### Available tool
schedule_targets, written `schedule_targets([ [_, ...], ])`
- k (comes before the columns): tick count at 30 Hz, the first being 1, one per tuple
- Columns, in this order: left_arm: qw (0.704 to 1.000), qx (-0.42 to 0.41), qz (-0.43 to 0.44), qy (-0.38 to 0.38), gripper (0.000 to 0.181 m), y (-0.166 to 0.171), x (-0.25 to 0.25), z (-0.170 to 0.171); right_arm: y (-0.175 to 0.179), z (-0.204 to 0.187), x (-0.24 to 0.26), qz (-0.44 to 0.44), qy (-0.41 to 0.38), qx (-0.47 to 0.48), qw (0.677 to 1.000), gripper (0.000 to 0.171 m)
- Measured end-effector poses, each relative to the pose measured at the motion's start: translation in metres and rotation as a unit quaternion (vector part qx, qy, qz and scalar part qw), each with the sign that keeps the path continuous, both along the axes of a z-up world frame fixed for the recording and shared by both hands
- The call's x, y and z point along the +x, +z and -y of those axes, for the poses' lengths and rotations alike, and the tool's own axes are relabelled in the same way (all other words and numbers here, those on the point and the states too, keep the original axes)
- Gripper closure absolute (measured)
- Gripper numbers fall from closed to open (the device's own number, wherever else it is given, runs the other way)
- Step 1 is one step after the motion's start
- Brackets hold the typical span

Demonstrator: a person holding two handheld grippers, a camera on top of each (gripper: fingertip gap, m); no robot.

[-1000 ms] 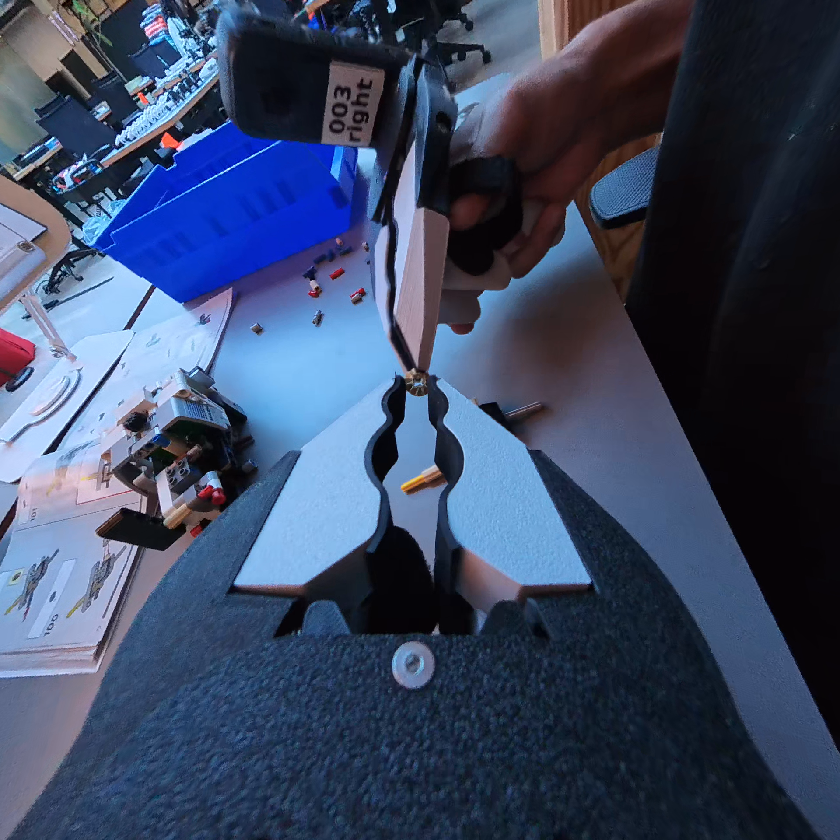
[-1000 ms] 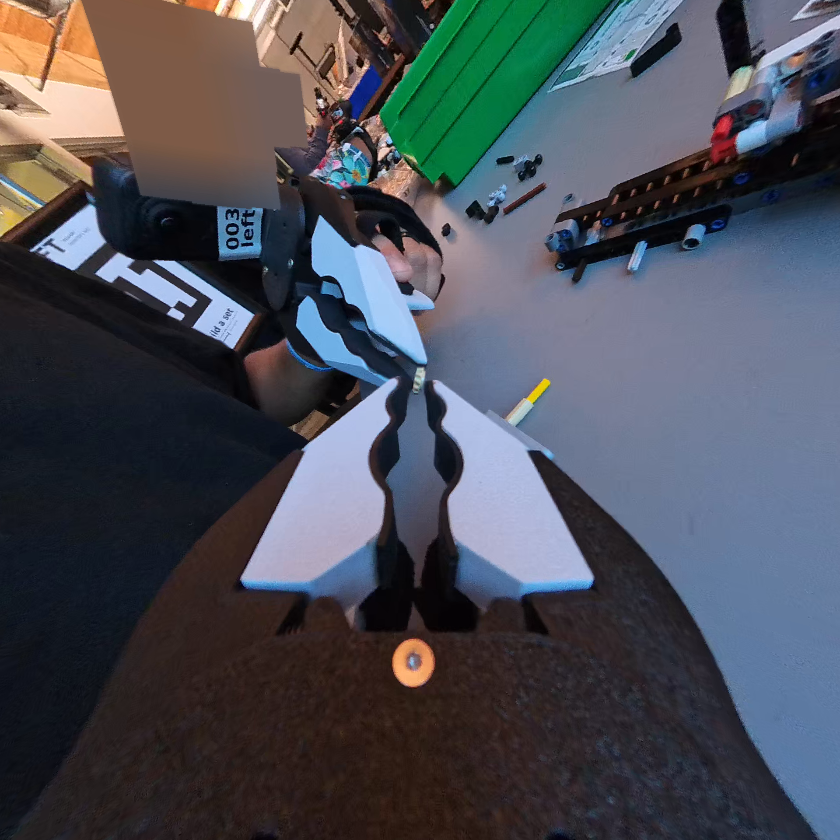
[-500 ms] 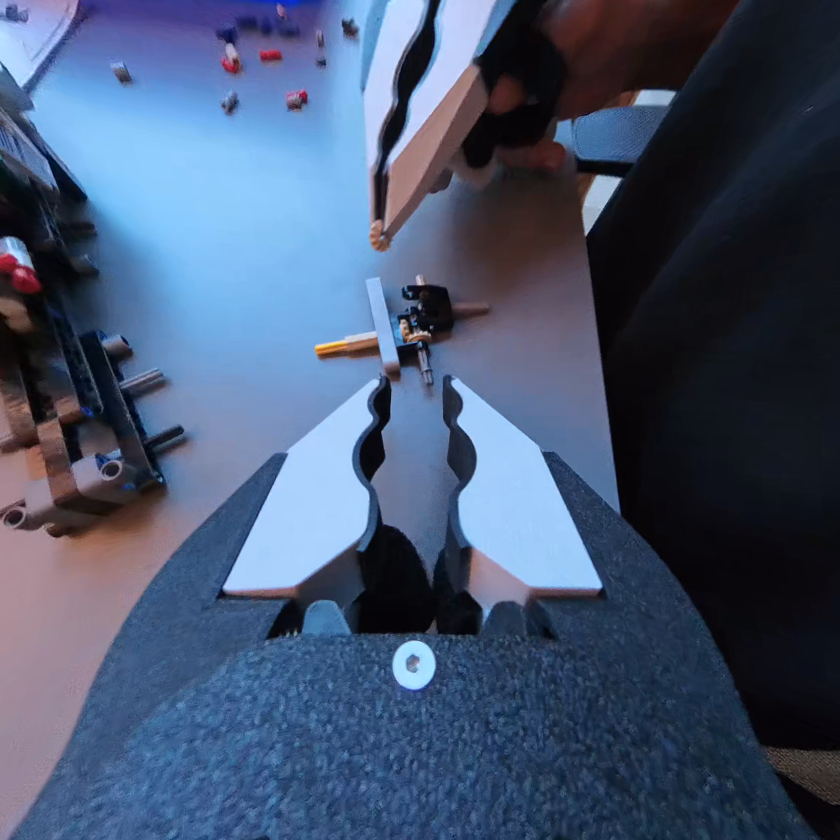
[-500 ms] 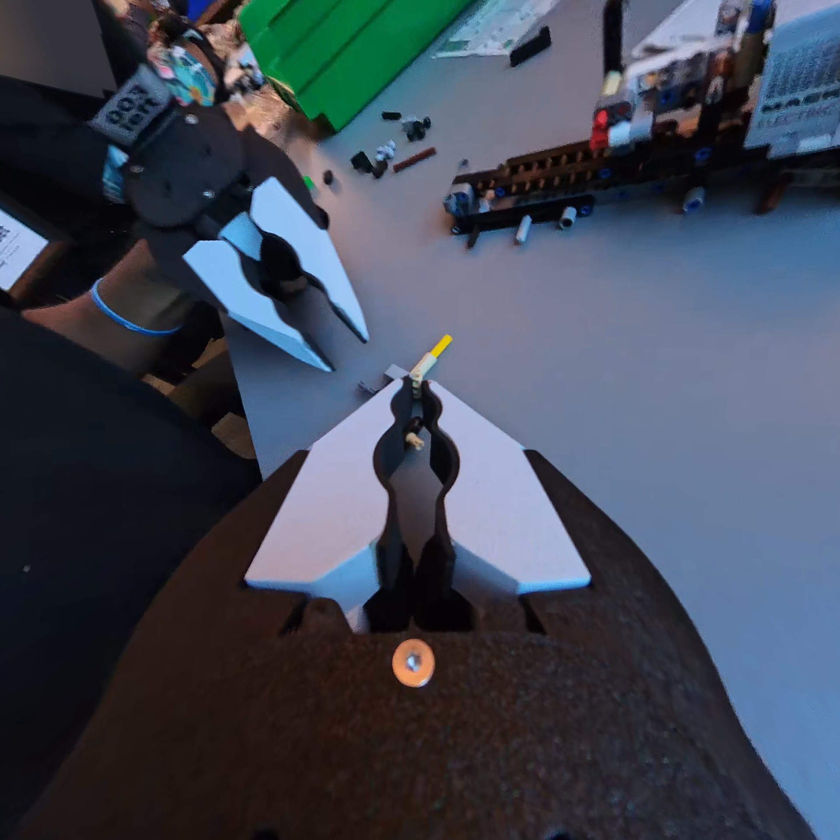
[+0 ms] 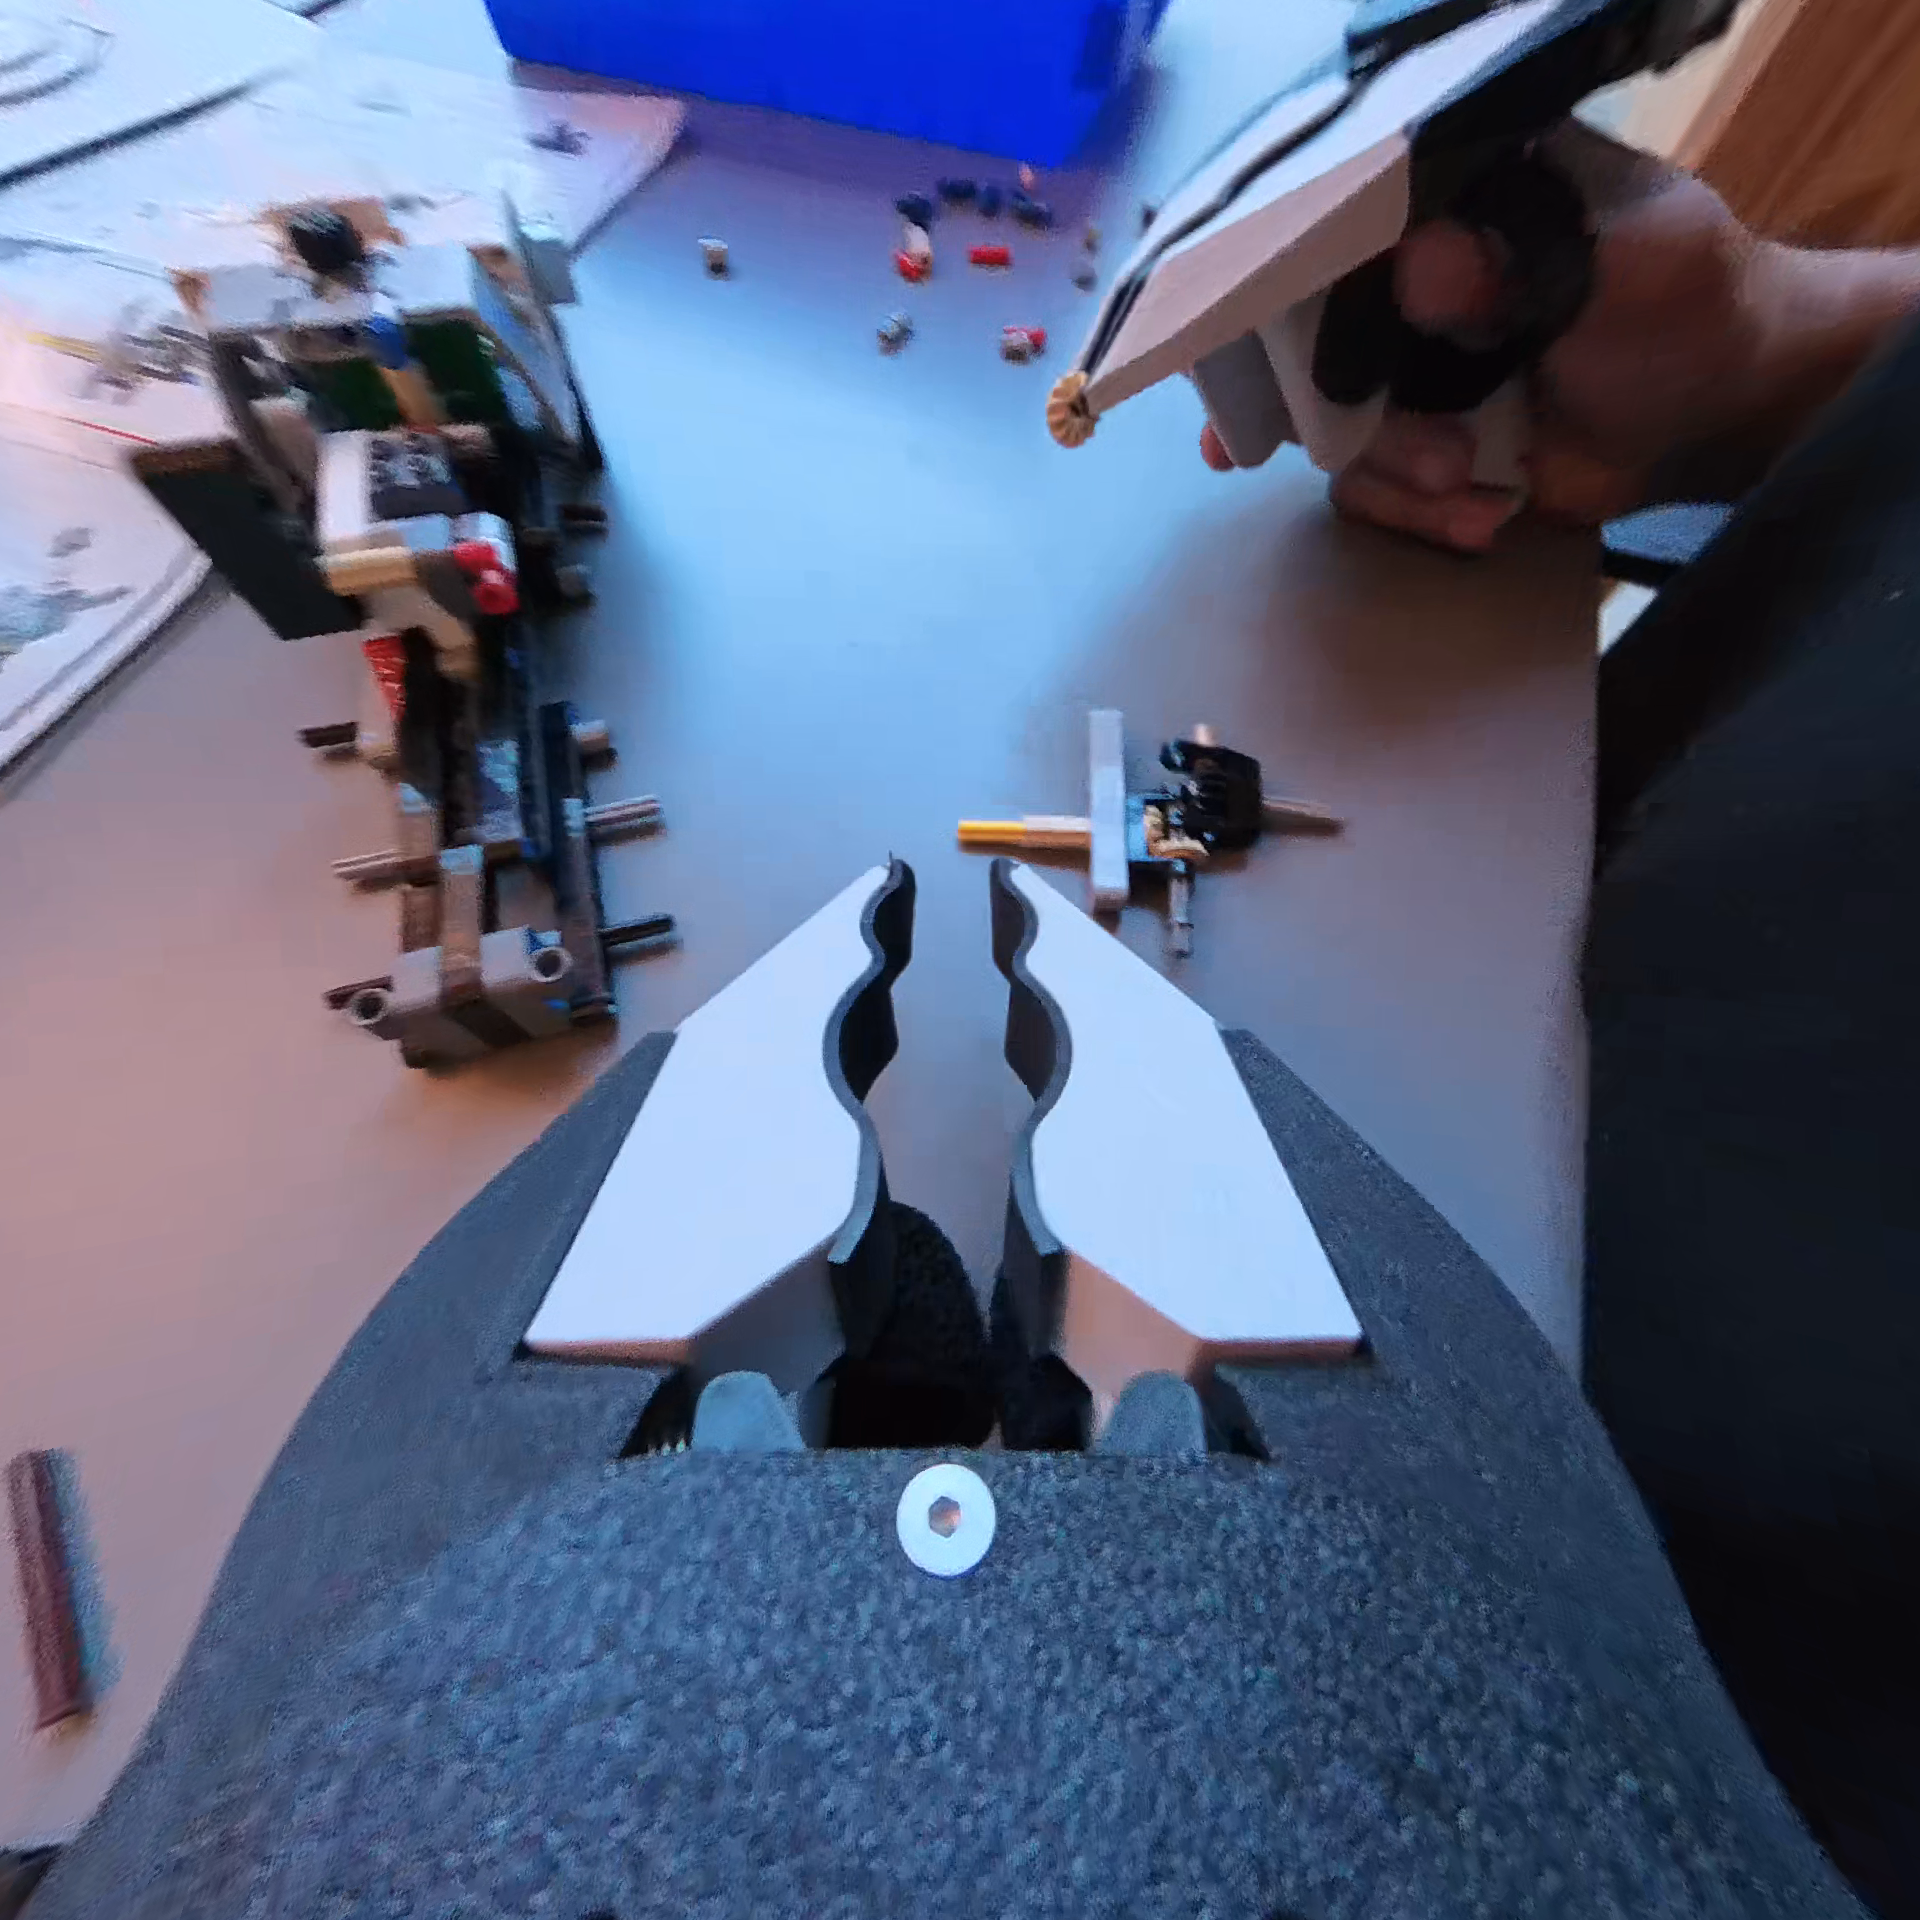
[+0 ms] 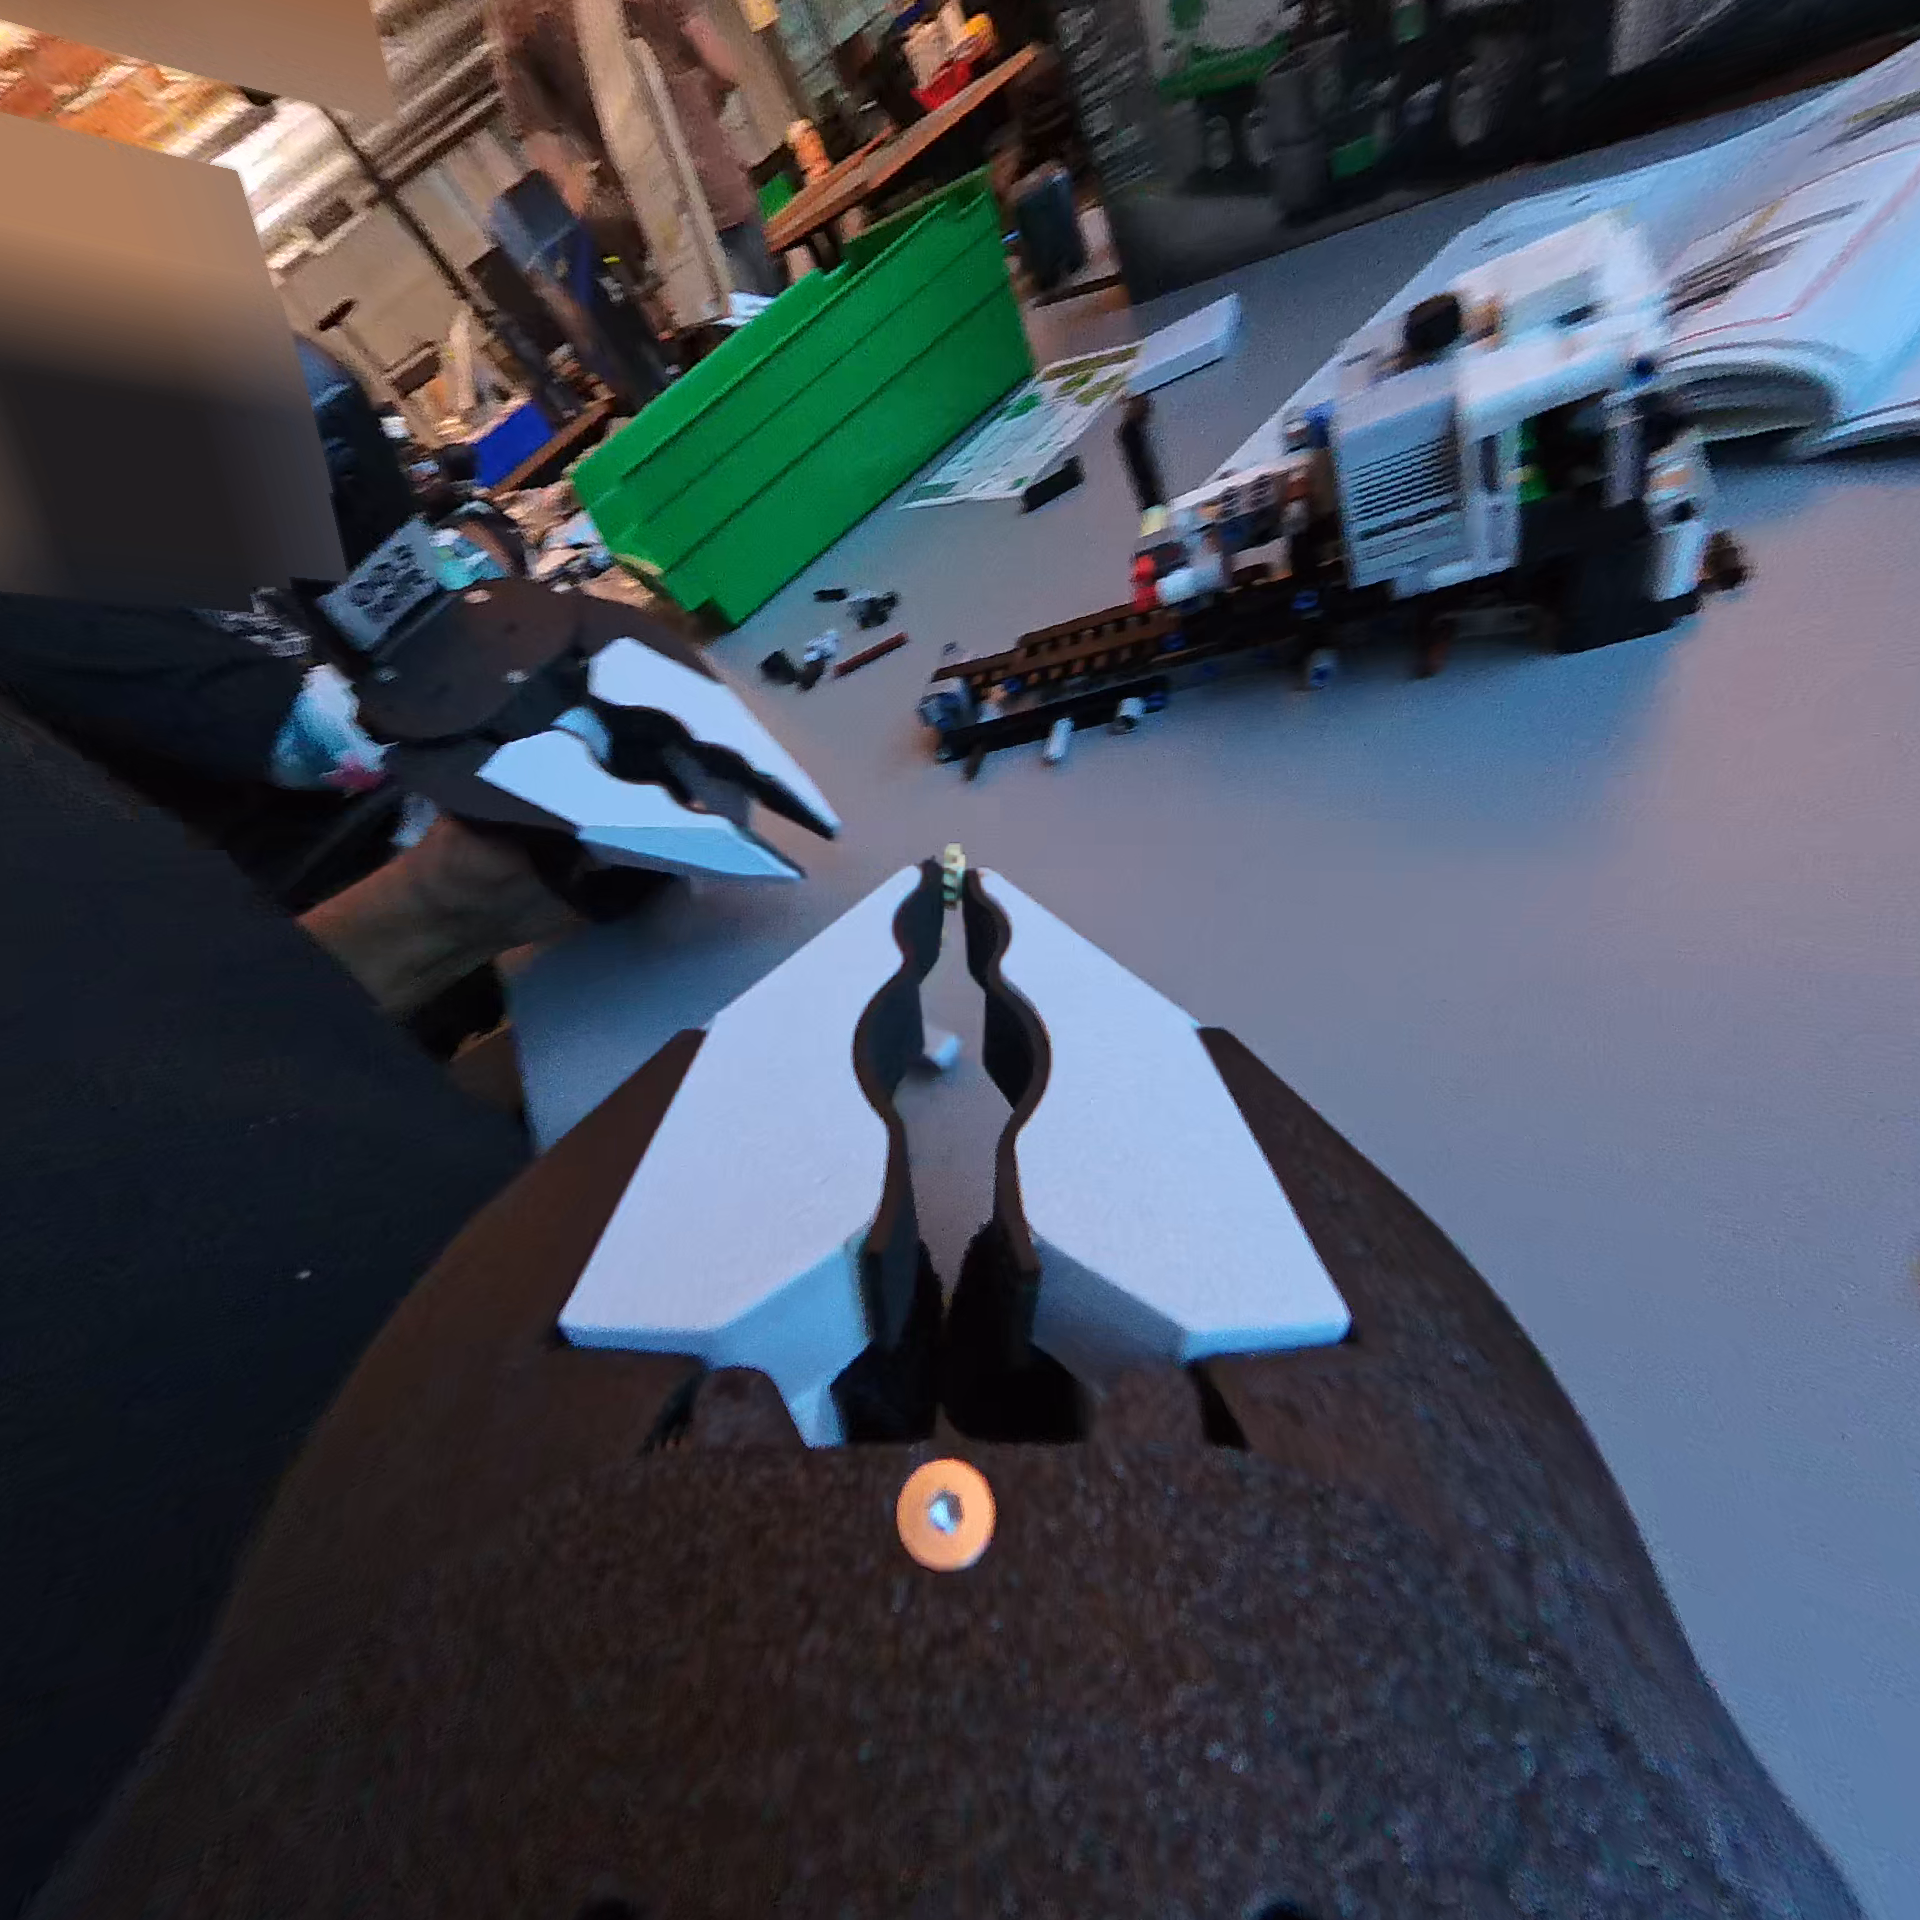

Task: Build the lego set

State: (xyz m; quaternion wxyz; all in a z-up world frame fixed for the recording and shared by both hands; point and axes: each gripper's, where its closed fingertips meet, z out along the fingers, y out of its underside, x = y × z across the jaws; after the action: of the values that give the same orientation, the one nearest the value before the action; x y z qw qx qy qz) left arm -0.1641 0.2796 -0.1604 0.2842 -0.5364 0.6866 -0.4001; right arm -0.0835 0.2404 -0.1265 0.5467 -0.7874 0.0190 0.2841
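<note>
My right gripper [image 6: 948, 883] is shut on a small tan gear [image 6: 953, 864], pinched at the very fingertips above the grey table. In the left wrist view the right gripper [image 5: 1086, 382] hangs at the upper right with the gear [image 5: 1071, 409] at its tip. My left gripper [image 5: 951, 873] is open and empty, low over the table; it shows at the left of the right wrist view [image 6: 816, 847]. A small sub-assembly [image 5: 1143, 821] with a white beam, a yellow axle and a black part lies just right of the left fingertips. The large partly built model [image 5: 416, 540] stands at the left.
A blue bin [image 5: 831, 52] and loose small pieces [image 5: 966, 260] lie at the far side. An open instruction booklet [image 6: 1766, 260] lies behind the model [image 6: 1403, 520]. A green bin [image 6: 810, 416] stands farther off. A dark red axle [image 5: 47, 1579] lies near left. The grippers' ends are close to 10 centimetres from one another. The dark red axle [image 5: 47, 1579] lies some 15 centimetres from my left tips, 25 centimetres from my right tips. Seen from the right wrist view [image 6: 867, 655] as well.
The two grippers met tip to tip on the gear; the left one opened and let go. The right gripper kept the gear and moved up and away. Both views are now blurred by motion.
</note>
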Motion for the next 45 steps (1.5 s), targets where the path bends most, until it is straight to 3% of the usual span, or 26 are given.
schedule_targets([
  [1,1.000,0.000,0.013,0.013,0.169,0.004,0.002,-0.005,-0.001,-0.004,0.007,0.010,-0.014,0.000,1.000,0.168],
  [6,0.992,0.002,0.084,0.092,0.169,0.026,0.013,-0.038,-0.003,-0.030,0.058,0.096,-0.086,-0.005,0.992,0.168],
  [11,0.992,-0.037,0.068,0.103,0.164,0.023,0.018,-0.048,0.007,-0.058,0.098,0.115,-0.125,0.021,0.985,0.168],
  [19,0.992,-0.022,0.042,0.117,0.165,0.014,0.021,-0.052,0.004,-0.067,0.088,0.100,-0.083,0.024,0.991,0.168],
  [45,0.992,-0.027,0.038,0.119,0.165,0.013,0.021,-0.053,0.004,-0.067,0.087,0.101,-0.083,0.023,0.991,0.168],
])
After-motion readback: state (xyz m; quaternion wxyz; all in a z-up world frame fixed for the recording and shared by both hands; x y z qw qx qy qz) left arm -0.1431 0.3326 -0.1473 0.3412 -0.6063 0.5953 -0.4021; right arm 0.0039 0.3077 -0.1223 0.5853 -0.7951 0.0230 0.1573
